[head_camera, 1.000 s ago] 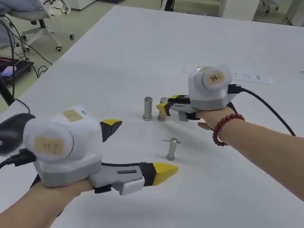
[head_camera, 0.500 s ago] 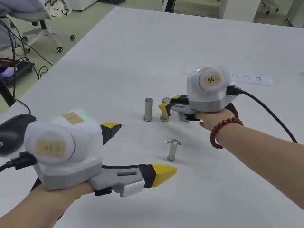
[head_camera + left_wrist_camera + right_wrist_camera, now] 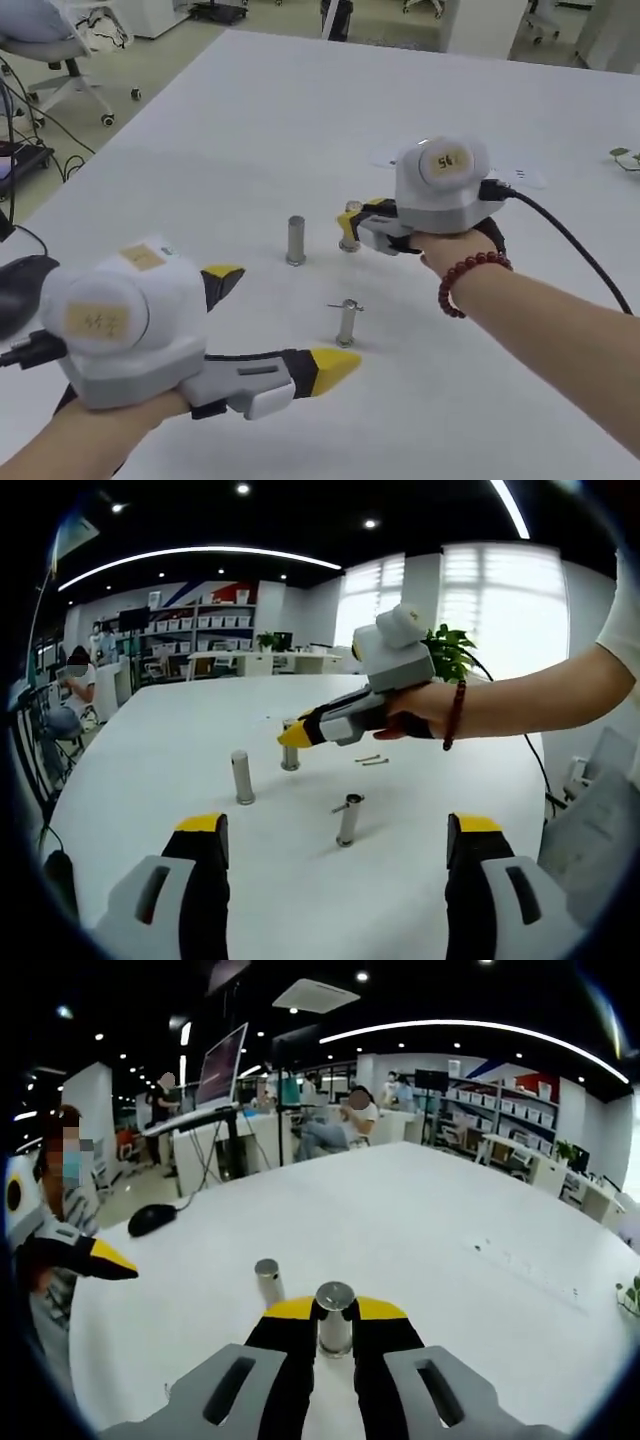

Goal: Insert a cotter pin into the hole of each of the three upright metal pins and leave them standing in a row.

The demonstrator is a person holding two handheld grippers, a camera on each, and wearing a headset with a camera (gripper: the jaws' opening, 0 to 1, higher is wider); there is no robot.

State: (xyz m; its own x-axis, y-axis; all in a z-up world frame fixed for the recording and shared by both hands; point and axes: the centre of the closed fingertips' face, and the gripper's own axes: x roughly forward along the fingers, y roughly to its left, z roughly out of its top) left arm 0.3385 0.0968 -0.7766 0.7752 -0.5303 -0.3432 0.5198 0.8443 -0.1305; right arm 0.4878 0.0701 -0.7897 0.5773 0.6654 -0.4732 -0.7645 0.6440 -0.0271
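Three short metal pins stand on the white table [image 3: 240, 130]. The near one [image 3: 346, 322] [image 3: 348, 818] has a cotter pin through its top. A bare pin [image 3: 296, 240] [image 3: 242, 777] [image 3: 267, 1278] stands farther back on the left. My right gripper [image 3: 349, 227] [image 3: 335, 1335] is shut on the third pin [image 3: 351, 211] [image 3: 335, 1322], gripping it just below its top. My left gripper [image 3: 280, 320] [image 3: 337, 825] is open and holds nothing, near the front edge, short of the pinned one. Two loose cotter pins [image 3: 368, 760] lie beyond the right gripper [image 3: 297, 735].
A white power strip [image 3: 525, 178] lies behind the right hand, whose black cable [image 3: 570, 240] trails to the right. A black mouse [image 3: 15, 290] [image 3: 153, 1218] sits at the table's left edge. Office chairs and people are far behind.
My right gripper has carried its pin to the right and farther back, widening the gap to the bare pin. The head camera has shifted. My left gripper stays open and about where it was.
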